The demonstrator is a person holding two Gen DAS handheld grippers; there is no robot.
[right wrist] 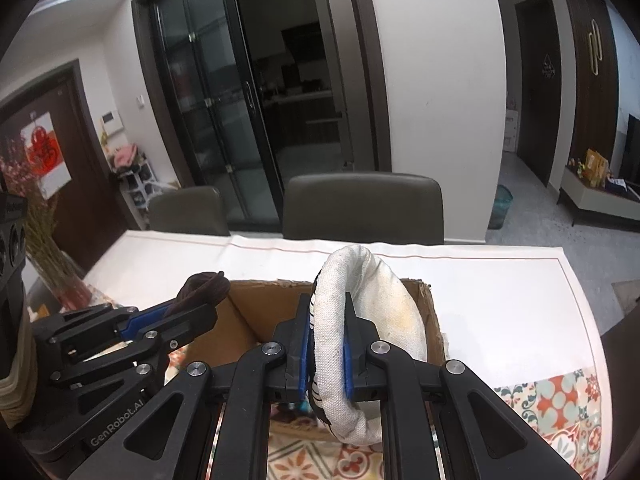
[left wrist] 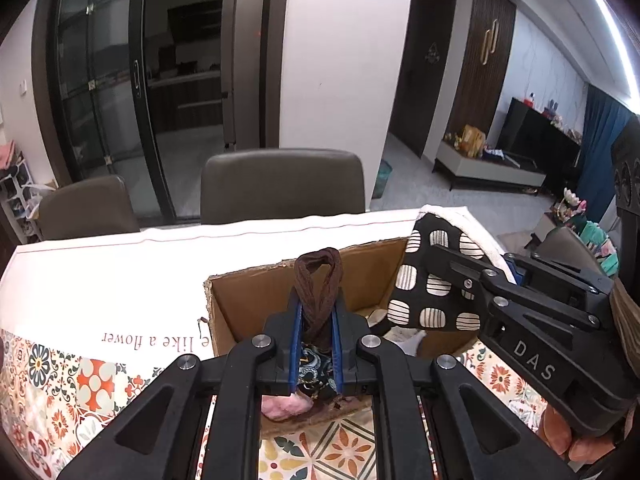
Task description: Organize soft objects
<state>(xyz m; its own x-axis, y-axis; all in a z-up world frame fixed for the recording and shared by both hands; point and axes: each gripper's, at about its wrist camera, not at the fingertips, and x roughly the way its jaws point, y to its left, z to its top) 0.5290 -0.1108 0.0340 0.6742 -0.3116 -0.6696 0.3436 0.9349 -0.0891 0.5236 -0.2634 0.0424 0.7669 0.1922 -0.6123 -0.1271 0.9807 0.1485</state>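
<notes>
My left gripper (left wrist: 316, 312) is shut on a folded brown knit cloth (left wrist: 318, 284) and holds it above the open cardboard box (left wrist: 256, 288). It also shows at the left of the right wrist view (right wrist: 188, 312), with the brown cloth (right wrist: 204, 284) sticking out. My right gripper (right wrist: 328, 332) is shut on a padded mitt, white inside (right wrist: 360, 320) and black with striped patches outside (left wrist: 432, 280). It holds the mitt over the box's right side (right wrist: 432, 312). Soft items lie in the box: something pink (left wrist: 286, 404) and a patterned dark cloth (left wrist: 316, 368).
The box stands on a table with a white and floral-tile cloth (left wrist: 100, 280). Two grey chairs (left wrist: 282, 184) (left wrist: 86, 206) stand at the far edge. A vase of dried stems (right wrist: 52, 248) stands at the table's left in the right wrist view.
</notes>
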